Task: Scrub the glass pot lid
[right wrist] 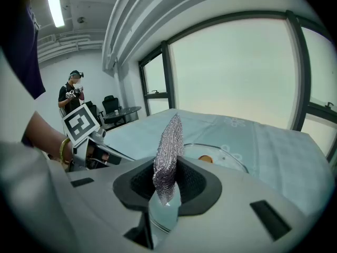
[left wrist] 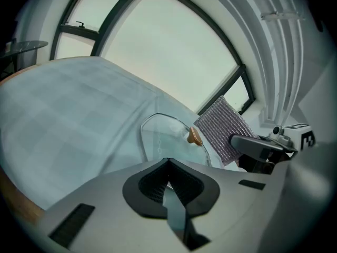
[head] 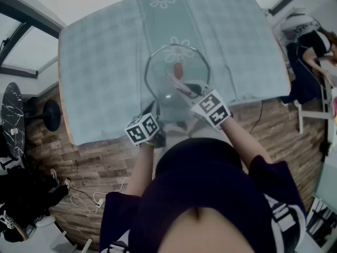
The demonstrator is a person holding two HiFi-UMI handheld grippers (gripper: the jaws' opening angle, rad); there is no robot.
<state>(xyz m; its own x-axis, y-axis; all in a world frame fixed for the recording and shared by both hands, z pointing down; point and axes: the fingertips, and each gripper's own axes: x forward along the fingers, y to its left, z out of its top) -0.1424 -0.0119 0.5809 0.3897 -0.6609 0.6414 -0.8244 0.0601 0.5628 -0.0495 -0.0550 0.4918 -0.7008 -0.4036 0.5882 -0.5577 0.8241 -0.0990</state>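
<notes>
Now left gripper pinches glass pot lid rim; right gripper, angled down, clamps scouring cloth.

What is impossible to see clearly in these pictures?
Left gripper view: the left tool's grey body hides the near rim of the round glass pot lid, so whether the shut jaws pinch it is unclear.
Right gripper view: the silver mesh scrub cloth in the right tool covers part of the lid.
Head view: any dirt on the lid is too small to see.
</notes>
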